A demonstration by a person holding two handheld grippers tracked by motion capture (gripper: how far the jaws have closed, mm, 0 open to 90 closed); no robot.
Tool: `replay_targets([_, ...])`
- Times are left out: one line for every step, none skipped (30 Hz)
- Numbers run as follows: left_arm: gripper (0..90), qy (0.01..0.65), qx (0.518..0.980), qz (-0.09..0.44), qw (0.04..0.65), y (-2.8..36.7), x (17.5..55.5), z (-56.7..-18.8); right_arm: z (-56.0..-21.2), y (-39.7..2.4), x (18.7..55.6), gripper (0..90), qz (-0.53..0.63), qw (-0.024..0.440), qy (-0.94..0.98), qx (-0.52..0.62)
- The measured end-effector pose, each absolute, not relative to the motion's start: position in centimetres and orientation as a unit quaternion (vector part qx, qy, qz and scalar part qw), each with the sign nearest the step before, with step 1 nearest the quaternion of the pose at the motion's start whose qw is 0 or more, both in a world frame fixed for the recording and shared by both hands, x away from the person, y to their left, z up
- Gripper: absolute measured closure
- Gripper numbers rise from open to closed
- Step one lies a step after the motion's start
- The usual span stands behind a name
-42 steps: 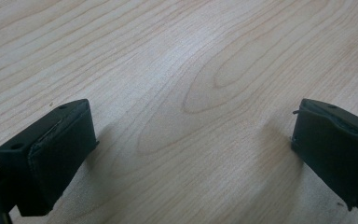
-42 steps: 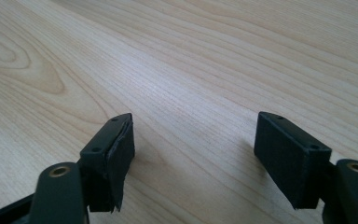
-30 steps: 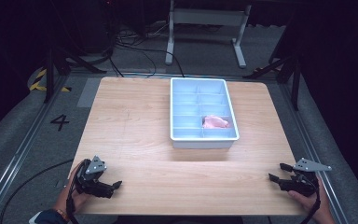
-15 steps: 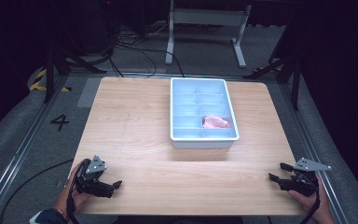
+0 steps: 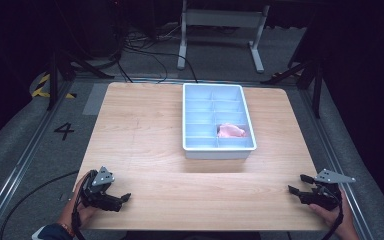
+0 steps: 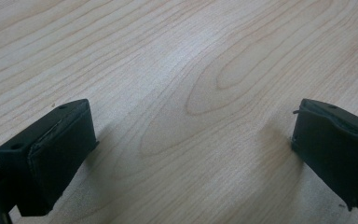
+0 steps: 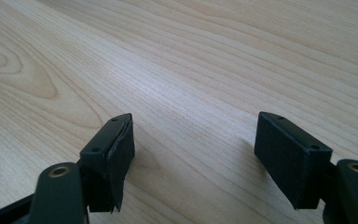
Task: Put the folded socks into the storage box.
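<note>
A pale blue tray [image 5: 219,148] with several compartments stands at the back middle of the wooden table [image 5: 145,130]. A pink piece [image 5: 230,131] lies in a compartment on the tray's near right side. My left gripper [image 5: 126,197] rests at the table's near left corner, held by a hand, jaws open with nothing between them [image 6: 191,140]. My right gripper [image 5: 298,184] rests at the near right corner, also open over bare wood [image 7: 193,154]. Both are far from the tray.
Dark floor surrounds the table, with cables and a metal stand [image 5: 220,20] behind it. A floor marking "4" [image 5: 64,131] sits to the left. Bare wood stretches between the grippers and the tray.
</note>
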State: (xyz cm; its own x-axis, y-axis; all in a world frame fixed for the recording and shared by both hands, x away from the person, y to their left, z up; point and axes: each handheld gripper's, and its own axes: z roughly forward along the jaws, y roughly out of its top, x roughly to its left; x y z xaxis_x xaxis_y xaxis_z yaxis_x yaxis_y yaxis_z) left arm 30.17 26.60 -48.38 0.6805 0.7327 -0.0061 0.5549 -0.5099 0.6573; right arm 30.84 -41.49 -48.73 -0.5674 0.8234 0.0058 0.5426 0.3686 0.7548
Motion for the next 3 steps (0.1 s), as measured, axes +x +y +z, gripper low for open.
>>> replay_targets([0.0,0.375,0.858,0.138,0.323,26.6,30.17,-48.38,-48.73,-41.49,30.84,29.1,0.368,0.191,0.805,0.424])
replay_targets([0.0,0.376,0.858,0.138,0.323,26.59,30.18,-48.38,-48.73,-41.5,30.84,29.2,0.369,0.19,0.805,0.425])
replay_targets([0.0,0.376,0.857,0.137,0.324,26.57,30.19,-48.4,-48.73,-41.5,30.84,29.2,0.369,0.19,0.805,0.425])
